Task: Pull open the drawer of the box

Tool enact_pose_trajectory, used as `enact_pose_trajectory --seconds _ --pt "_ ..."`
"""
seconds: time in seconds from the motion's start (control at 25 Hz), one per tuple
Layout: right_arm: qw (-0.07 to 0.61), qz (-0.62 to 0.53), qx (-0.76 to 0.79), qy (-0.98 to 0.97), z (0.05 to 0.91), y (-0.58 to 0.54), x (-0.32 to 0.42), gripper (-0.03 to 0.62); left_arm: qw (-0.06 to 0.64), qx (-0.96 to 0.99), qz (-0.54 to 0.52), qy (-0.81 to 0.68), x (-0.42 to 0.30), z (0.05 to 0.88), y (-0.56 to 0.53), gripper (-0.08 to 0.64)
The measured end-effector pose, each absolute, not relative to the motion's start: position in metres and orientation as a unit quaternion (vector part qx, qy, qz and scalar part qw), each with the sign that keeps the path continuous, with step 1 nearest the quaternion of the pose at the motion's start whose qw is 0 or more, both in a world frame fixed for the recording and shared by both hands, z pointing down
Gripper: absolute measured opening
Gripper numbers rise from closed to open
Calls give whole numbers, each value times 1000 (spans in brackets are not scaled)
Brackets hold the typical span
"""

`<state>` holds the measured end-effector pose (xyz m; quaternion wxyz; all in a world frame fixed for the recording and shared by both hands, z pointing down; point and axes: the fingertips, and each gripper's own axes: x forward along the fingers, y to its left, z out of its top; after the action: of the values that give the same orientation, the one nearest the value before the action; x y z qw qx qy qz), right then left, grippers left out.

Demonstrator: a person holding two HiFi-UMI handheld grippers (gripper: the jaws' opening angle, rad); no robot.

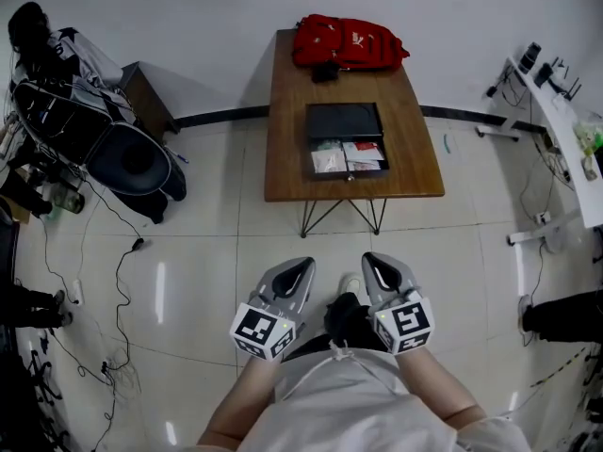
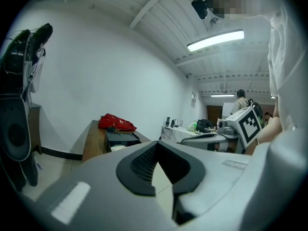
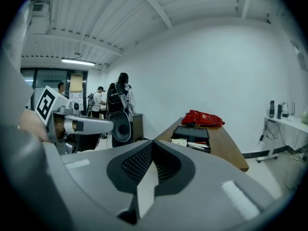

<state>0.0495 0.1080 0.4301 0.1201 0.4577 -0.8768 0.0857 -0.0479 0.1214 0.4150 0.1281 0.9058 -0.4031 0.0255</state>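
A black box point(image 1: 343, 121) lies on a wooden table point(image 1: 287, 111) ahead of me. Its drawer point(image 1: 348, 158) stands pulled out toward the table's near edge, with papers showing inside. My left gripper point(image 1: 300, 265) and right gripper point(image 1: 377, 260) hang side by side close to my body, over the floor and well short of the table. Both are shut with nothing between the jaws. In the left gripper view the box point(image 2: 121, 137) is far off beyond the left gripper point(image 2: 156, 146). The right gripper view shows the open drawer point(image 3: 190, 143) past the right gripper point(image 3: 153, 146).
A red backpack point(image 1: 347, 41) sits at the table's far end. Black bags and a round case point(image 1: 132, 158) crowd the left wall, with cables point(image 1: 118, 281) on the floor. A white desk point(image 1: 565, 139) stands at the right. A person's dark shoe point(image 1: 565, 316) shows at right.
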Motion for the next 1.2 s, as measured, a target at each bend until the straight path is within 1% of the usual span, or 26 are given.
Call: enact_pose_trajectory --seconds 0.4,0.8,1.2 --pt "113 62 433 -892 412 136 46 8 96 901 11 -422 -46 397 137 -5" --pt "109 27 433 -894 391 135 56 8 92 902 -3 -422 -32 388 134 -5" --pt "113 30 426 -897 392 132 56 8 88 906 -6 -413 -24 382 131 -5"
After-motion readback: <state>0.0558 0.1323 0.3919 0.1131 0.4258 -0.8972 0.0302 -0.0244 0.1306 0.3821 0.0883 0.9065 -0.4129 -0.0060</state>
